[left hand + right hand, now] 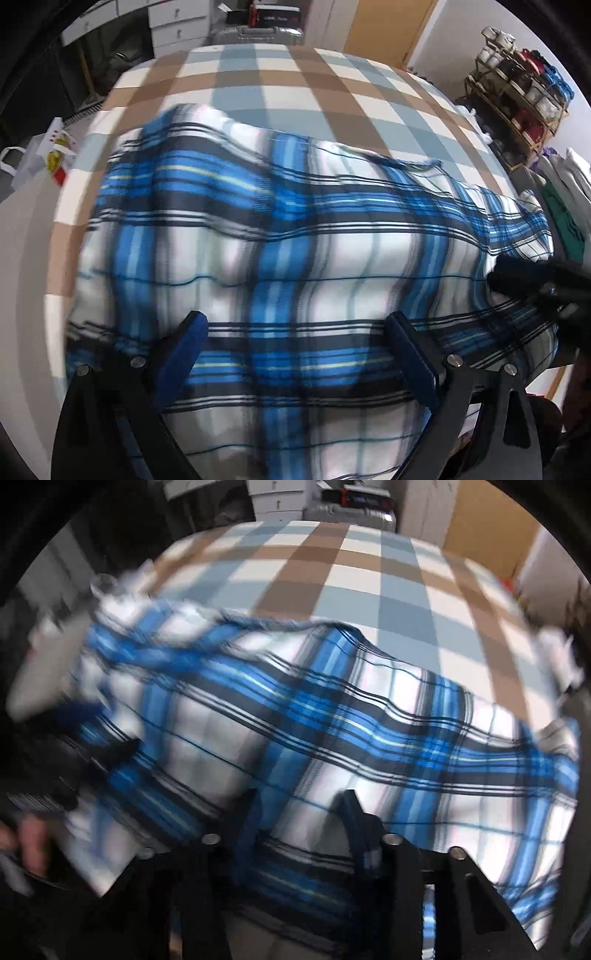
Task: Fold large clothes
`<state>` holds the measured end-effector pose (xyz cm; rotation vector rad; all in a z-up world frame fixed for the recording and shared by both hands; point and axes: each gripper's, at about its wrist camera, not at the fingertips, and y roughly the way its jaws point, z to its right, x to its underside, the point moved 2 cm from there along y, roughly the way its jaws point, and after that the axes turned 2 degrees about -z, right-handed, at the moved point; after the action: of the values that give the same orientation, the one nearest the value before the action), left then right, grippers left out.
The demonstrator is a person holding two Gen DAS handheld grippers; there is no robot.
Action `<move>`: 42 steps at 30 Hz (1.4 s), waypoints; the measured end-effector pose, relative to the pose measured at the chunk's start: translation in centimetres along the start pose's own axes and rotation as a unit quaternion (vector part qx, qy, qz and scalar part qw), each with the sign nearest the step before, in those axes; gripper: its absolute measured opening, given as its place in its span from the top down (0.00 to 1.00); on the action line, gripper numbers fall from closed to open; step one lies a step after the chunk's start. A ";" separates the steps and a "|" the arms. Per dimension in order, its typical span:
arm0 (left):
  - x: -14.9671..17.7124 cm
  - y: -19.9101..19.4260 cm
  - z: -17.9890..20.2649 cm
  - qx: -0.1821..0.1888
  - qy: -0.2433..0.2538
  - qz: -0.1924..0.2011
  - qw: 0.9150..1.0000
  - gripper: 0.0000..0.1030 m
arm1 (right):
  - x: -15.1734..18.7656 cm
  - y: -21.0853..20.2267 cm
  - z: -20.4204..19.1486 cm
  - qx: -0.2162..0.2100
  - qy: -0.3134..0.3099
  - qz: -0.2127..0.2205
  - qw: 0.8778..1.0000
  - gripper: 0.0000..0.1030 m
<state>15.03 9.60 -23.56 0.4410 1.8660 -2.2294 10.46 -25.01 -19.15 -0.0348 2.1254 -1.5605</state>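
Note:
A large blue, white and black plaid garment (295,236) lies spread and rumpled over the near half of a bed; it also fills the right wrist view (332,731). My left gripper (295,332) hovers over its near part with its blue-padded fingers (188,343) wide apart and nothing between them. My right gripper (303,812) has its fingers closer together, with plaid cloth bunched between them; the view is blurred. The right gripper also shows at the right edge of the left wrist view (546,284), on the garment's right side.
The bed has a brown, grey-blue and cream checked cover (295,81). White drawers (177,29) and a suitcase (258,35) stand behind it. A shoe rack (517,92) and hanging clothes (565,192) are at right. A white bag (40,158) sits on the floor at left.

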 end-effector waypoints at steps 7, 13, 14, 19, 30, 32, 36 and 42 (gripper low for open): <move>0.3 0.2 -2.3 0.049 -0.028 0.003 0.998 0.09 | -4.7 4.4 -5.1 -0.026 -0.014 -0.015 0.999 0.65; 0.4 -0.5 -3.0 0.061 -0.061 0.003 0.996 0.09 | -5.5 6.5 -4.6 -0.005 -0.007 -0.013 1.000 0.71; 0.5 -1.1 -2.9 0.067 -0.067 0.009 0.995 0.09 | -5.3 5.8 -4.0 -0.016 0.003 -0.011 1.000 0.74; 0.7 -4.9 0.8 0.173 -0.022 0.062 0.983 0.09 | -0.8 -1.5 -1.8 0.000 -0.019 0.057 0.998 0.74; 2.2 2.2 8.4 -0.010 0.115 0.010 0.993 0.08 | 6.7 0.6 4.2 -0.001 0.072 0.026 0.997 0.79; 2.5 1.8 8.1 -0.005 0.105 0.009 0.994 0.09 | 6.3 0.7 4.7 -0.012 0.098 0.015 0.995 0.79; 2.7 -1.4 6.2 0.072 0.055 0.020 0.996 0.09 | 6.6 -2.8 3.1 -0.007 0.060 0.048 0.997 0.75; 3.3 1.6 7.0 0.011 0.082 -0.023 0.996 0.06 | 7.9 -1.7 -1.1 0.003 -0.017 0.038 0.999 0.74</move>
<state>11.78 2.57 -25.13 0.6085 1.9500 -2.3089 2.69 -27.03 -20.35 0.0216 2.0708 -1.5124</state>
